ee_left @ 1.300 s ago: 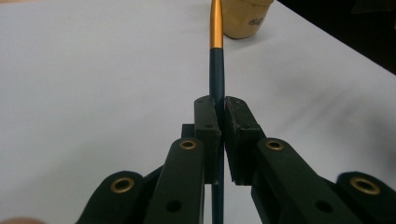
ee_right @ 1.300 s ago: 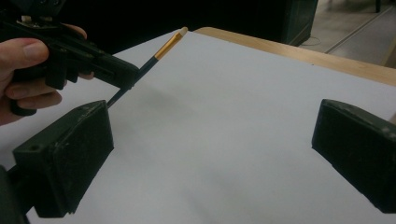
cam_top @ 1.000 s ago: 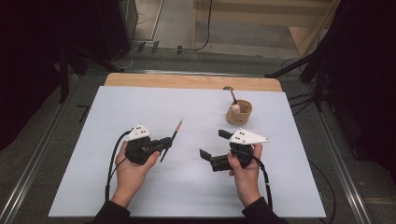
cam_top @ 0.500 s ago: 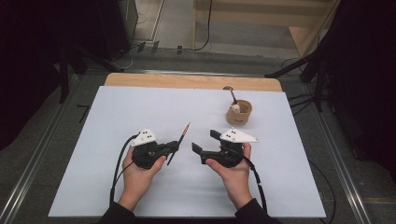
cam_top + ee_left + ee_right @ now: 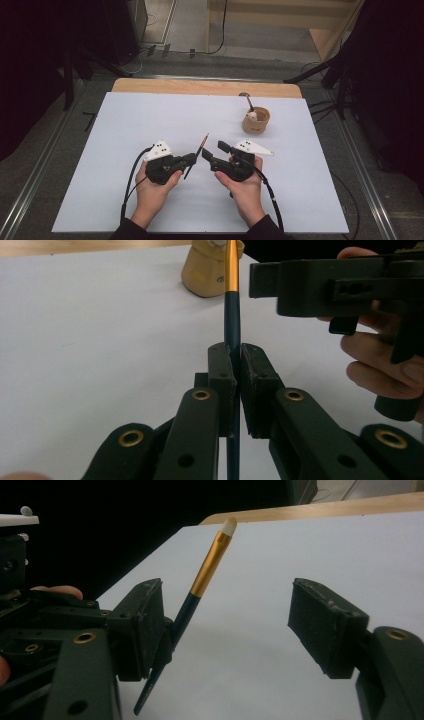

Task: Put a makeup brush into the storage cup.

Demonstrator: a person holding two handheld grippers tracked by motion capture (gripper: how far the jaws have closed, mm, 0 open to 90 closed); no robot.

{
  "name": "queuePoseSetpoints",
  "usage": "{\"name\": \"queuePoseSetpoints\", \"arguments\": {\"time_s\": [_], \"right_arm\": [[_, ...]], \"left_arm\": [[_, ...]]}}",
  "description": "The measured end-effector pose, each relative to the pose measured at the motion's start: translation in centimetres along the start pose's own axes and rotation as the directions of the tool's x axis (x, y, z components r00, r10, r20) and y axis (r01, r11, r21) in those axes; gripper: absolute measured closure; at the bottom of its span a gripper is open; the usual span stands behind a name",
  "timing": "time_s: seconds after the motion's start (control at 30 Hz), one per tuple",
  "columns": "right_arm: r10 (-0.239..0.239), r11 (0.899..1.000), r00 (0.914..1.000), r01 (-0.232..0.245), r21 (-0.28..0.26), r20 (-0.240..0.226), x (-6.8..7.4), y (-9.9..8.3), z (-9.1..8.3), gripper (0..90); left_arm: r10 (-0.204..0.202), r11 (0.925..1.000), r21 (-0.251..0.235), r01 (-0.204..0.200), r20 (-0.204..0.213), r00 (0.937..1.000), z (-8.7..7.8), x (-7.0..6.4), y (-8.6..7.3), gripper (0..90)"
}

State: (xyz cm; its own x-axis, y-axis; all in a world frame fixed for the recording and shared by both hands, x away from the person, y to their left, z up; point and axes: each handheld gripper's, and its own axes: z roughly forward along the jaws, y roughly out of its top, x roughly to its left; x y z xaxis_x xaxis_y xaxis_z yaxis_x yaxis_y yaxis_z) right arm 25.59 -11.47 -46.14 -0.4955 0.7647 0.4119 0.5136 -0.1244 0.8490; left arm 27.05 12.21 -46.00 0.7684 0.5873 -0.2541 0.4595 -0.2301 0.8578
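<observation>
Brush (image 5: pixel 232 315) clamped between left gripper (image 5: pixel 192 159) fingers (image 5: pixel 222 375) at frame center, tip slanting up toward right gripper (image 5: pixel 214 156), whose fingers (image 5: pixel 320 625) stand apart just beside it.

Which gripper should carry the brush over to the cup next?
Right, probably. The left gripper is shut on the brush, but the right gripper is open beside its shaft and sits nearer the cup, so a handover looks set up.
</observation>
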Motion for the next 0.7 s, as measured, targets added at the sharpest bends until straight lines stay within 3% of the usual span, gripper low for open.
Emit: {"name": "queuePoseSetpoints", "arguments": {"time_s": [0.1, 0.37, 0.6, 0.7], "right_arm": [[0.02, 1.0, 0.9997, -0.021, -0.02, -0.012, 0.1, -0.2, 0.0, 40.1], [0.066, 0.997, 0.9971, -0.067, -0.033, -0.039, 0.2, -0.7, 0.2, 44.3], [0.133, 0.99, 0.9859, -0.137, -0.039, -0.102, -0.3, -0.9, 0.4, 54.9], [0.134, 0.989, 0.9848, -0.139, -0.041, -0.111, -0.3, -0.9, 0.3, 56.9]], "left_arm": [[0.008, 1.0, -0.001, -0.008, 0.005, 1.0, 0.3, -0.3, -0.1, 85.2], [0.025, 0.9996, -0.011, -0.025, 0.02, 0.9995, 0.5, -1.0, -0.1, 85.1], [0.039, 0.9992, -0.009, -0.039, 0.035, 0.9986, 0.9, -1.6, -0.4, 85.1], [0.046, 0.9989, -0.008, -0.046, 0.039, 0.9982, 1.0, -1.8, -0.4, 85.1]]}}
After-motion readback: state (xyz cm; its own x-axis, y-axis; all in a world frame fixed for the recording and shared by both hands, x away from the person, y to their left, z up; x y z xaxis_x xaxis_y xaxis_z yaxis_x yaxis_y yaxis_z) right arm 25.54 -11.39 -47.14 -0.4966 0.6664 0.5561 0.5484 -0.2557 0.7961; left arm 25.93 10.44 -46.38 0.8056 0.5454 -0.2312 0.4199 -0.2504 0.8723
